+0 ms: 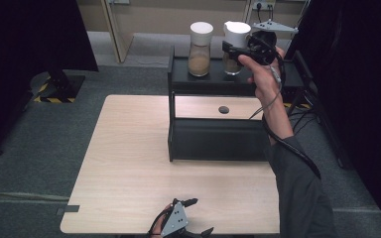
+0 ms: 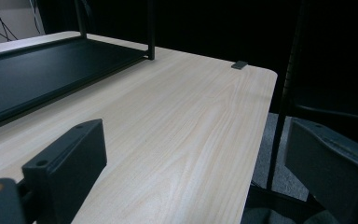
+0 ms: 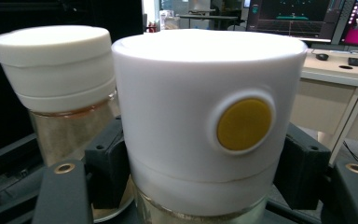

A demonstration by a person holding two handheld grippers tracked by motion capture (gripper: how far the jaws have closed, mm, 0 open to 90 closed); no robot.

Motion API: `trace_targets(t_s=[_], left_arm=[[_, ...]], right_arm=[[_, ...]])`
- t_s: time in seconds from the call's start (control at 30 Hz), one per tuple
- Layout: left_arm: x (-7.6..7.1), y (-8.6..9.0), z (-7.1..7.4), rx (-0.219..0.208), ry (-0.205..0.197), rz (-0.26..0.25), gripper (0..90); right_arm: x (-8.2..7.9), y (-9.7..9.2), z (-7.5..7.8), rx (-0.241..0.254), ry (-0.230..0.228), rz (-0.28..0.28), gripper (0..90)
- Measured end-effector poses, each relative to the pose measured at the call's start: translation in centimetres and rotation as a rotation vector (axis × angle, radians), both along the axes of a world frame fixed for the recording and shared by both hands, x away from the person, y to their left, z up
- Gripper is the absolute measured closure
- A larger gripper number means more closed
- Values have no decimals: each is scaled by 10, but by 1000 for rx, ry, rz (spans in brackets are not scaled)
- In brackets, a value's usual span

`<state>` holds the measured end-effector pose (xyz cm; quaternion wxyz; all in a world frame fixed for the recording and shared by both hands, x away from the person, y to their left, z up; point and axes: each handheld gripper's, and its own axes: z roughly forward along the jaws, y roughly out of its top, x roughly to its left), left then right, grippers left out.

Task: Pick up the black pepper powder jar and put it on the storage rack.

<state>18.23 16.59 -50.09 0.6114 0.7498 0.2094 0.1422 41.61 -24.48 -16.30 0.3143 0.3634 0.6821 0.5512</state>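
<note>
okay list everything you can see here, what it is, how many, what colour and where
jars: 2, glass with white lids and brownish contents, on the shelf's top; left jar free, right jar held
yellow dot: 1, on the held jar's lid
shelf: 1, black, far half of the table
table: 1, light wood
dark round spot: 1, on the table under the shelf
right gripper: black, shut on the right jar
left gripper: black, open, at the table's near edge
</note>
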Motion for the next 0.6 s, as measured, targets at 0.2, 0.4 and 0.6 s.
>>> trace_targets(t_s=[0.2,0.4,0.6], left_arm=[[0,-1,0,1,2,-2,53],[0,0,0,-2,-1,0,53],[-1,0,0,-1,-1,0,53]], right_arm=[[3,-1,-6,0,3,-2,308],[5,-4,-11,10,3,-5,308],[5,-8,-12,0,-1,13,306]])
